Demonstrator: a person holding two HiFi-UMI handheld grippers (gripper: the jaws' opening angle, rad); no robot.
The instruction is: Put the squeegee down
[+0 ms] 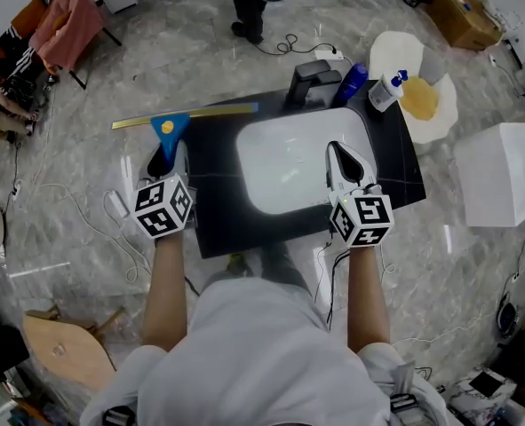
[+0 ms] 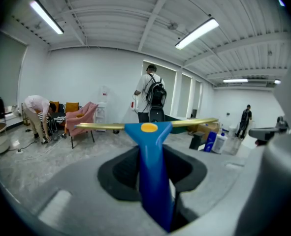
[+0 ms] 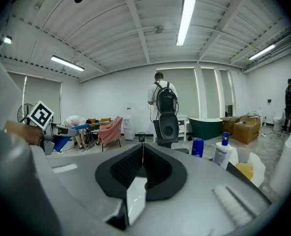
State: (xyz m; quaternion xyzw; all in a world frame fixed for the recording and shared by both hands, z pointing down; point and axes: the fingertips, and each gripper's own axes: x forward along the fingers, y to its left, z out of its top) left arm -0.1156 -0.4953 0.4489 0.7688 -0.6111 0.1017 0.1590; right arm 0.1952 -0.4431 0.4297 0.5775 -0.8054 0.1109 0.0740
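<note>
The squeegee has a blue handle (image 1: 169,131) with a yellow dot and a long brass blade bar (image 1: 191,115). It sticks out past the left edge of the black counter (image 1: 213,211). My left gripper (image 1: 167,155) is shut on that handle, and in the left gripper view the handle (image 2: 152,171) runs up between the jaws to the level bar (image 2: 189,123). My right gripper (image 1: 338,152) hovers over the right side of the white sink basin (image 1: 284,162), its jaws (image 3: 143,149) shut with nothing in them. The squeegee also shows at the far left of the right gripper view (image 3: 69,134).
At the counter's back stand a black faucet (image 1: 311,82), a blue bottle (image 1: 351,82) and a white spray bottle (image 1: 386,91). A yellow cloth (image 1: 419,100) lies on a round white stand. A white box (image 1: 502,171) is at right. A person (image 1: 249,7) stands beyond; cables lie on the floor.
</note>
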